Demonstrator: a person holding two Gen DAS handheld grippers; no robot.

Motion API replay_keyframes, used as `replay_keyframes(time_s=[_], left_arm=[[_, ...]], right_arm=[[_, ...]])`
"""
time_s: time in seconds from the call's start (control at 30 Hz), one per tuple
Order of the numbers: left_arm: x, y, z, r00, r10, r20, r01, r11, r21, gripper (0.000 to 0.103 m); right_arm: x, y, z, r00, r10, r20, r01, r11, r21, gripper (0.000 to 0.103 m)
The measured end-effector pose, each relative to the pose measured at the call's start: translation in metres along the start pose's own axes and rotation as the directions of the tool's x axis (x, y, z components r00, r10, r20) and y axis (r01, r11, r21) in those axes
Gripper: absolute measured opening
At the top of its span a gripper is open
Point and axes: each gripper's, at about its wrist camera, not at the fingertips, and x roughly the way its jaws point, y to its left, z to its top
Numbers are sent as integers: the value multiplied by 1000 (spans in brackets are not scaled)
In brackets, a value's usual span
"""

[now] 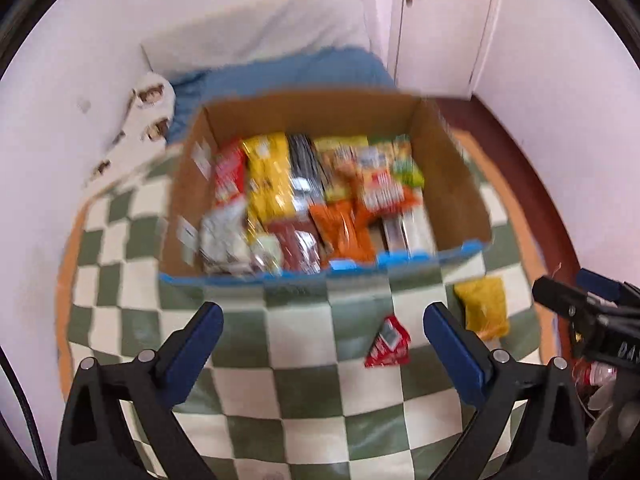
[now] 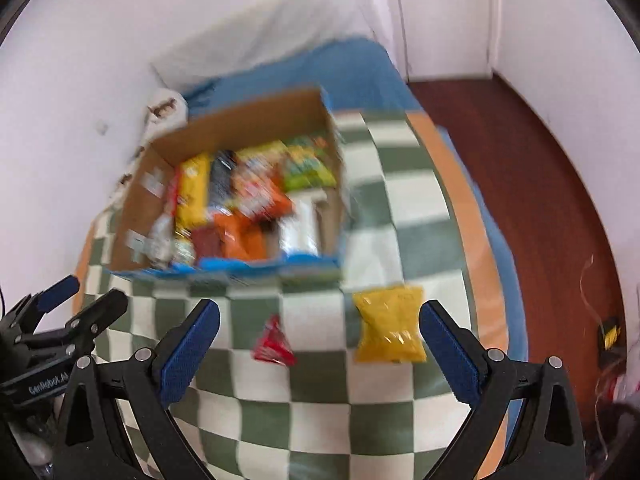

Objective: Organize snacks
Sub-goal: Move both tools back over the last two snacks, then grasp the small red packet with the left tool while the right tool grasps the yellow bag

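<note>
We are holding the left gripper point(image 1: 324, 328) and the right gripper point(image 2: 320, 326) side by side above the green-and-white checkered blanket point(image 2: 320, 412), and both are standing wide apart with nothing between their blue pads point(image 2: 192, 356). Just beyond the fingertips a small red packet point(image 2: 274, 344) and a yellow snack bag point(image 2: 390, 328) are lying on the blanket, near each other but not touching. Further away the cardboard box point(image 1: 224, 120) with the blue front edge is sitting on the same blanket, and it is holding many snack packs point(image 1: 312, 200) in rows, though motion blur is hiding their labels.
</note>
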Motion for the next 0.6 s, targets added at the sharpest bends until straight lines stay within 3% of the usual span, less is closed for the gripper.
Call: replay_keyframes(time_s=[0.3,0.37,0.5,0.53,0.6], left_arm=[[99,-48,-28,978,25,-205,-10,997,70,100],[117,-57,-32,970,16,-244,3,997,78,85],[151,-72,-41,945,-13,-328,39,997,71,42],[157,-73,-43,939,-26,-342,49,997,59,35],[161,-75,-48,940,-22,-341,43,998,54,34]], right_arm=[[109,-56,-1,979,13,-204,0,998,62,102],[127,-59,-1,973,5,-229,6,999,47,102],[148,-64,-4,964,-11,-264,19,999,26,100],[151,-65,-5,963,-11,-268,18,1000,25,97],[158,-66,-7,959,-11,-282,16,1000,14,87]])
